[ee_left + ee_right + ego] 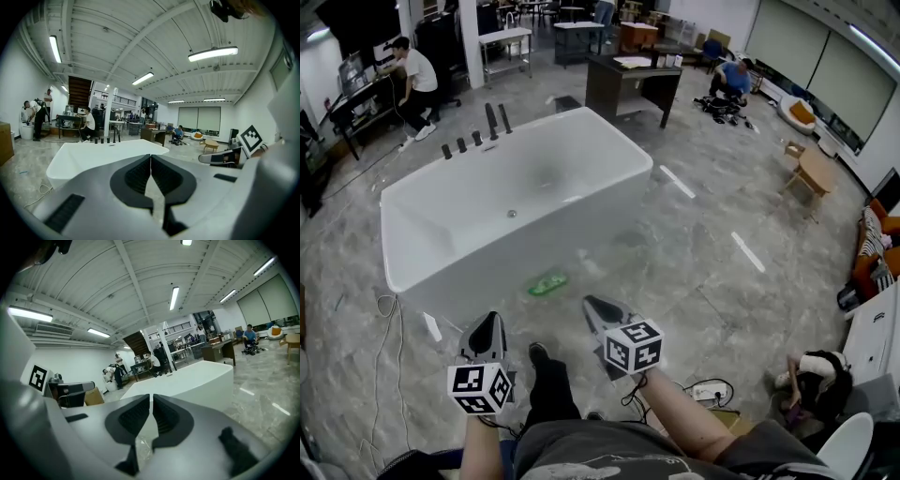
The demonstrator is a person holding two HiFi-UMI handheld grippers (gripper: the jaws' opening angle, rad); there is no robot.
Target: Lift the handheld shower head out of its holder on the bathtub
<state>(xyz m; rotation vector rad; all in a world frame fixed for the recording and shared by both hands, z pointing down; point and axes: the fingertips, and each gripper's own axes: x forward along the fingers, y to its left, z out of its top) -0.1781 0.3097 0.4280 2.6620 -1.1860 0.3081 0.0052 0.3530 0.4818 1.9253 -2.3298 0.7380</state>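
The white bathtub [609, 155] stands on the marble floor ahead of me. On its far left rim is a row of black fittings [474, 139]: three short knobs and two taller stems [498, 120]. I cannot tell which stem is the shower head. Both grippers hang low in front of me, well short of the tub. My left gripper [490, 319] is shut and empty, and so is my right gripper [592, 303]. The left gripper view shows shut jaws [151, 157] with the tub [93, 157] and fittings [108, 139] beyond. The right gripper view shows shut jaws [151, 397] facing the tub [197, 376].
A green object [547, 281] lies on the floor at the tub's near side. A white cable [389, 309] trails at the left, and a power strip [708, 392] lies at the right. A dark desk [633, 84], a wooden stool [811, 173] and several people are farther off.
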